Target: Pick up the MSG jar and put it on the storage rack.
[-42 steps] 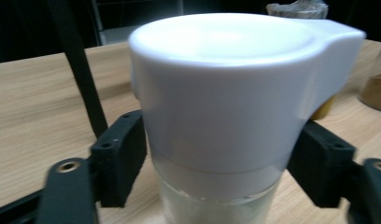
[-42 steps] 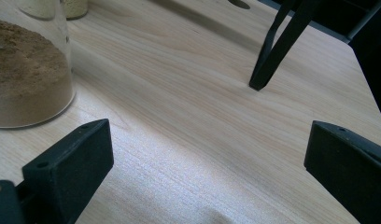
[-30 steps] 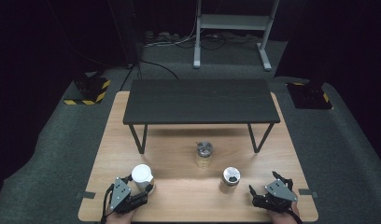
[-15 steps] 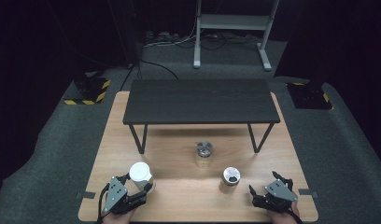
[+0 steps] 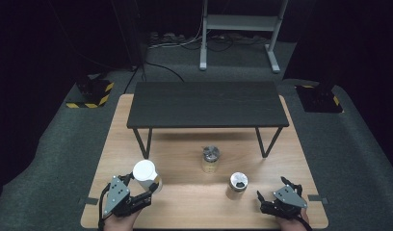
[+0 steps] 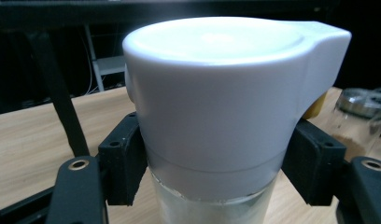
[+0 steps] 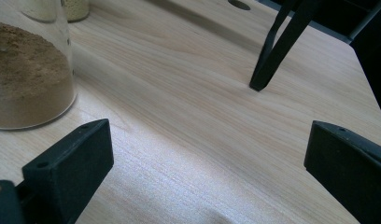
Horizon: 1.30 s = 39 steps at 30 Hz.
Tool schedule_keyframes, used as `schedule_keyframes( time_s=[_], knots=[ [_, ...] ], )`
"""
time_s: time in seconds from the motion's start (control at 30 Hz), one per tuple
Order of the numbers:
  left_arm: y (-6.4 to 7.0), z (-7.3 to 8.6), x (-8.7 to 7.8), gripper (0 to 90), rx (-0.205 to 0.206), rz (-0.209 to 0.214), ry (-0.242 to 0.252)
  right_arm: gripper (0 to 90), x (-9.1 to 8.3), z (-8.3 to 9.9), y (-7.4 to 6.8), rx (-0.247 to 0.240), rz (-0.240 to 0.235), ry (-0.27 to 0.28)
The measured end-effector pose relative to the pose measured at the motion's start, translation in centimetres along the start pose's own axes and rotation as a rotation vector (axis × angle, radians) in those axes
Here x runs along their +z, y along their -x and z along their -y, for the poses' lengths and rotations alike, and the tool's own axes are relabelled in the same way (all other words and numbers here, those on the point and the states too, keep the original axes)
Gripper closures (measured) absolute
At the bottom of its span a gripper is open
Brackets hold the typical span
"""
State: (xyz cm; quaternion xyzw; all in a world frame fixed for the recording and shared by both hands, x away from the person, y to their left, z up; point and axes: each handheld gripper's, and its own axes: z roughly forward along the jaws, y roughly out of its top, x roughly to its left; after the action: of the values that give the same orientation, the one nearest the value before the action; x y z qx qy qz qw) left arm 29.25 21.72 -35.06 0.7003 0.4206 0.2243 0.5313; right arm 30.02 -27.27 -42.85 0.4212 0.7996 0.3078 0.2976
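Spanning dim room, wooden table (image 5: 194, 202)

White-lidded jar (image 6: 216, 116) base cut off by bottom edge; contents unclear.

Between its own two black jaws the left gripper (image 6: 212, 182) clamps a clear jar with a white cap (image 6: 221, 93) upright, pads pressed just under the cap, while beyond its right jaw a glass jar (image 6: 361, 114) stands on the wooden table (image 6: 34, 140).
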Motion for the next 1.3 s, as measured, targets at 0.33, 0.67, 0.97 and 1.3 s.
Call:
schedule_keyframes(
  time_s=[0.33, 0.67, 0.97, 1.3],
  knots=[
    [-0.1, -2.9, 0.9, 30.5, 0.022, 0.007, 0.024, 0.8, 0.0, 0.0, 0.0, 0.001, -0.001, 0.000],
    [-0.3, -5.0, 2.0, 30.5, 0.028, 0.006, 0.036, 0.8, 0.0, 0.0, 0.0, 0.003, -0.002, 0.002],
    [-0.4, -6.7, 2.9, 30.5, 0.033, 0.008, 0.050, 0.8, 0.0, 0.0, 0.0, 0.002, -0.002, 0.002],
    [-0.2, -9.1, 4.2, 30.5, 0.057, -0.004, 0.067, 0.8, 0.0, 0.0, 0.0, 0.002, -0.002, 0.003]
  ],
)
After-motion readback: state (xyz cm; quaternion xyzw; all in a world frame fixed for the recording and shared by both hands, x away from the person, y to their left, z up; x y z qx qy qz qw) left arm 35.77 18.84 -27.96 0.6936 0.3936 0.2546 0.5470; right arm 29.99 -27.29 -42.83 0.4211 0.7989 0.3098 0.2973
